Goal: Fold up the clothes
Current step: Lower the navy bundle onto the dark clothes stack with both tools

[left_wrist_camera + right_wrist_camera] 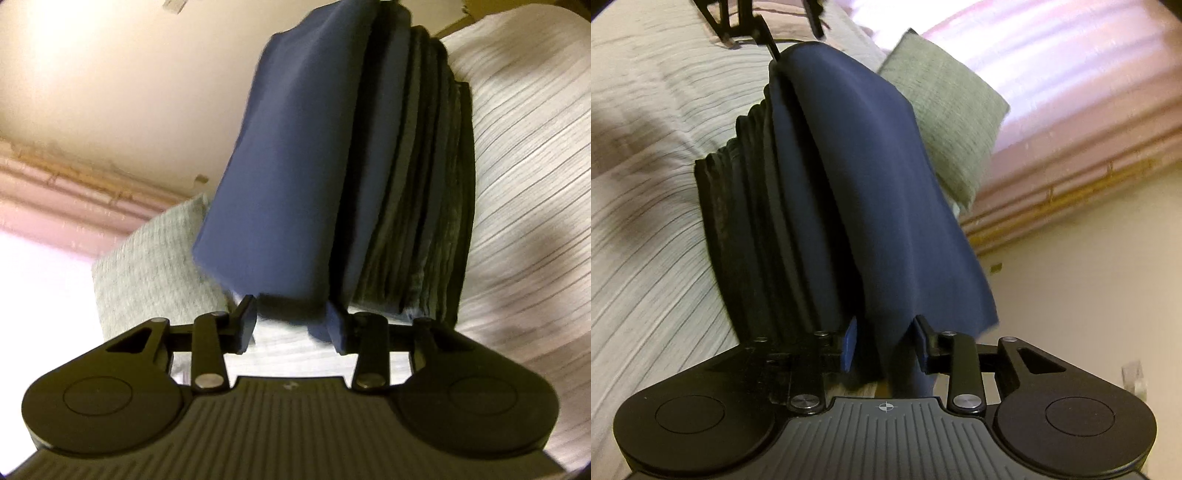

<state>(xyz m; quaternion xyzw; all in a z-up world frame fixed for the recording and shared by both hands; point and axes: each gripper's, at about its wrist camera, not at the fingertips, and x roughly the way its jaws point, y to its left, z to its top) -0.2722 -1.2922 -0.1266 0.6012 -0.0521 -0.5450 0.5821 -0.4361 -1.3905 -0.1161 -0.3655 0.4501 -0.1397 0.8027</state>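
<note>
No writing reads anywhere. The navy cloth (291, 158), smooth and folded, lies atop a stack of dark folded clothes (424, 206) on the striped bed (524, 155). The left claw (291, 325) pinches one end of it, the right claw (884, 341) pinches the other. A grey pillow (945, 122) sits just beside.
</note>
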